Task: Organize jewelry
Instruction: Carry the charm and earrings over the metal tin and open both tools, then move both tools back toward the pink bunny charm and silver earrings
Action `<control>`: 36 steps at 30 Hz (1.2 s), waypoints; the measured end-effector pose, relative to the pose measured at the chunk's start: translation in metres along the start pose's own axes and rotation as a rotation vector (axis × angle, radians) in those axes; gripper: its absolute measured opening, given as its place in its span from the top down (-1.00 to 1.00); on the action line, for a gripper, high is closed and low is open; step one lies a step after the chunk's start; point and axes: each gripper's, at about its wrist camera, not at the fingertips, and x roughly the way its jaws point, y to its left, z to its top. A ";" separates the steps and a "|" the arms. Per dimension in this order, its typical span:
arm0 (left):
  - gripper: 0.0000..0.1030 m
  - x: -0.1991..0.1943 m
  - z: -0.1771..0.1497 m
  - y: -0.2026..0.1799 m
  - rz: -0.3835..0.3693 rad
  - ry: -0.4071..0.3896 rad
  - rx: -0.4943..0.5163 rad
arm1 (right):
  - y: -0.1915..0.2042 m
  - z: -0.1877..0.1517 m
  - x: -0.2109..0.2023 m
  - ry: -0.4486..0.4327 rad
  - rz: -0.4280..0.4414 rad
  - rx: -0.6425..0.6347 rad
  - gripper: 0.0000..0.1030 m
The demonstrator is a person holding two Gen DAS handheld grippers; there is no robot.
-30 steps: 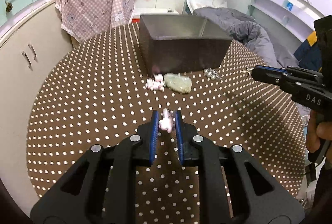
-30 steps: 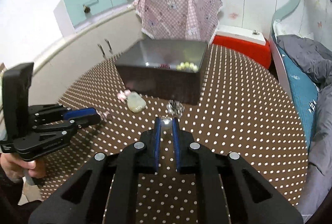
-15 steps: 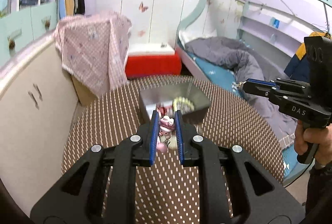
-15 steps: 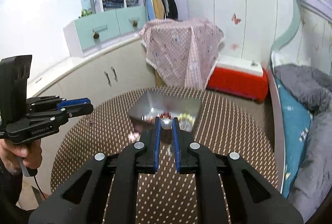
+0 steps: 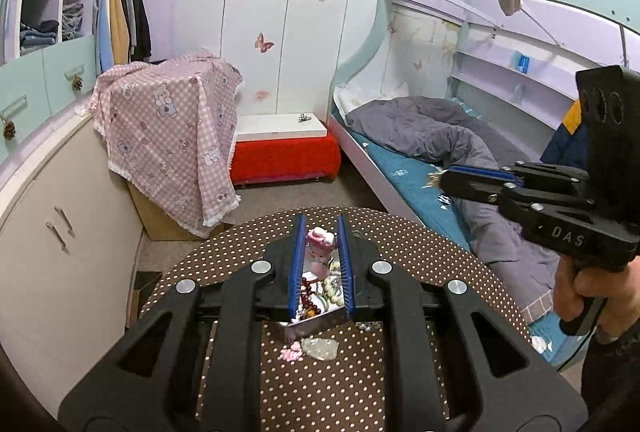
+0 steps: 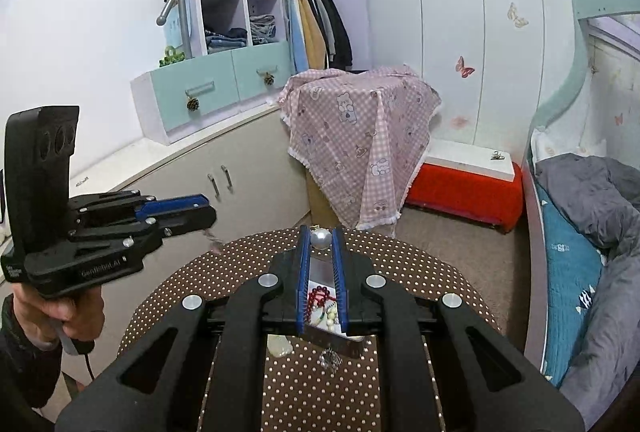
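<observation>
My left gripper (image 5: 320,232) is shut on a pink doll charm (image 5: 320,244) and holds it high above the round dotted table (image 5: 420,244). My right gripper (image 6: 321,236) is shut on a pearl piece (image 6: 321,238), also high above the table. Below both, between the fingers, the metal box (image 5: 316,324) shows red beads (image 5: 308,292) and pale beads (image 5: 332,288) inside; it also shows in the right wrist view (image 6: 340,342). On the table by the box lie a pink piece (image 5: 291,353), a pale green stone (image 5: 320,348) and a silver piece (image 6: 330,360).
A cloth-covered box (image 5: 172,135), a red bench (image 5: 284,155) and a bed (image 5: 432,147) stand beyond the table. A cabinet (image 5: 52,232) runs along the left. Each gripper shows in the other's view, at the right edge (image 5: 440,179) and at the left (image 6: 210,218).
Both grippers have risen well above the table with their pieces held, from near the tabletop to over the metal box. The view now takes in the whole room.
</observation>
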 end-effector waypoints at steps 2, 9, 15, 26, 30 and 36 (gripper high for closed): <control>0.68 0.009 0.003 0.003 -0.002 0.011 -0.012 | -0.001 0.004 0.015 0.025 0.007 0.006 0.82; 0.67 0.048 0.010 0.019 0.029 0.077 -0.062 | -0.007 0.005 0.072 0.135 0.049 0.048 0.81; -0.83 0.053 0.004 0.036 0.117 0.065 -0.116 | -0.025 -0.009 0.102 0.200 0.033 0.154 0.21; -0.85 0.037 -0.016 0.050 0.192 0.056 -0.151 | -0.035 -0.014 0.073 0.110 -0.020 0.231 -0.84; -0.85 0.026 -0.022 0.050 0.202 0.038 -0.154 | -0.035 -0.016 0.060 0.090 -0.032 0.236 -0.84; -0.85 0.013 -0.037 0.052 0.217 0.031 -0.165 | -0.028 -0.017 0.044 0.070 -0.052 0.216 -0.84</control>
